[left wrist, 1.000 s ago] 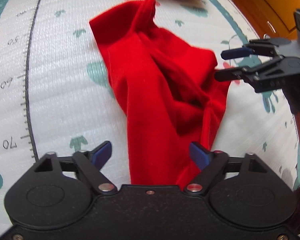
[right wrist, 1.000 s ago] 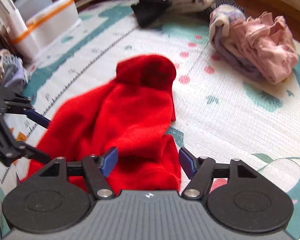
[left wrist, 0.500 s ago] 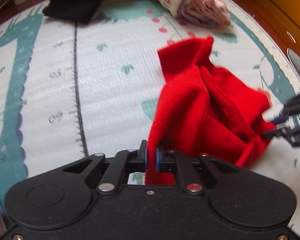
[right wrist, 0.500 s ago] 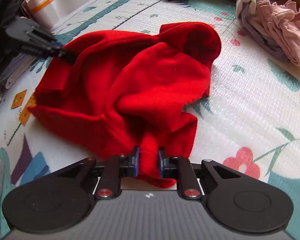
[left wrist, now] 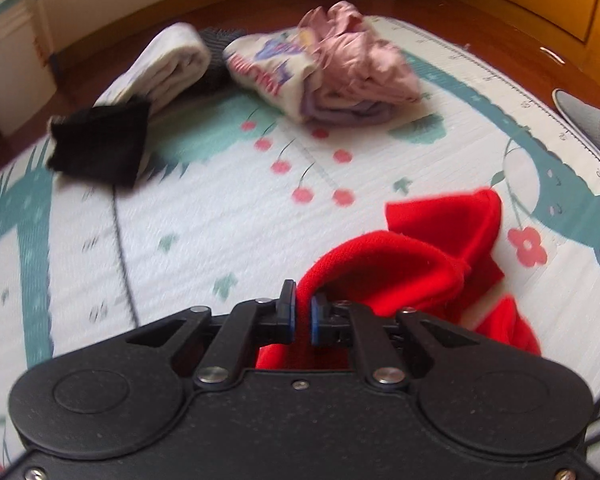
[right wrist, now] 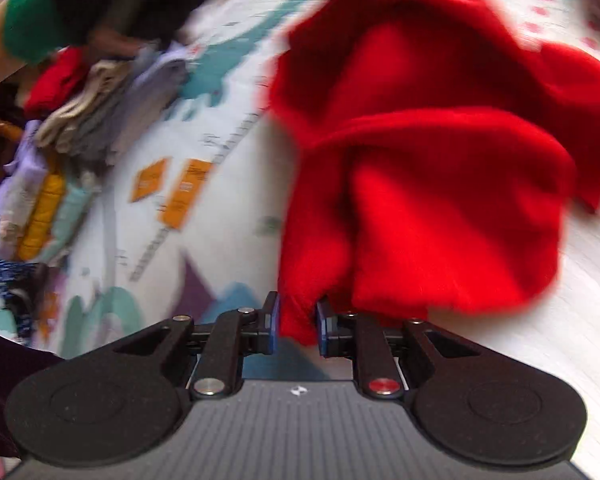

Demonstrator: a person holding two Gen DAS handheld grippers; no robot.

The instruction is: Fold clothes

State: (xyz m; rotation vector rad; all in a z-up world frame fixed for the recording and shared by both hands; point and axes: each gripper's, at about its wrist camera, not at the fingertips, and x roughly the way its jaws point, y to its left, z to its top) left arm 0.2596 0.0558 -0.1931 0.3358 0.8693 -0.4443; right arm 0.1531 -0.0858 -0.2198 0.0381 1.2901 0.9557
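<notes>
Patterned foam play mat [left wrist: 204, 216] underneath, ridged white surface with teal animals and cherries. I've got the red garment [right wrist: 440, 184] at two points: left gripper [left wrist: 301, 316] pinching a rolled edge of it, pads nearly together; right gripper [right wrist: 297, 322] clamped on a thicker bunch, pads held apart by cloth. Garment is fleecy, soft, crumpled, partly off the mat between the two grips. Step looks like lift-and-spread before the first fold. Next I need to pull the grips apart and lay it flat. Pink bundle [left wrist: 340, 76], black piece [left wrist: 100, 144] well beyond.
</notes>
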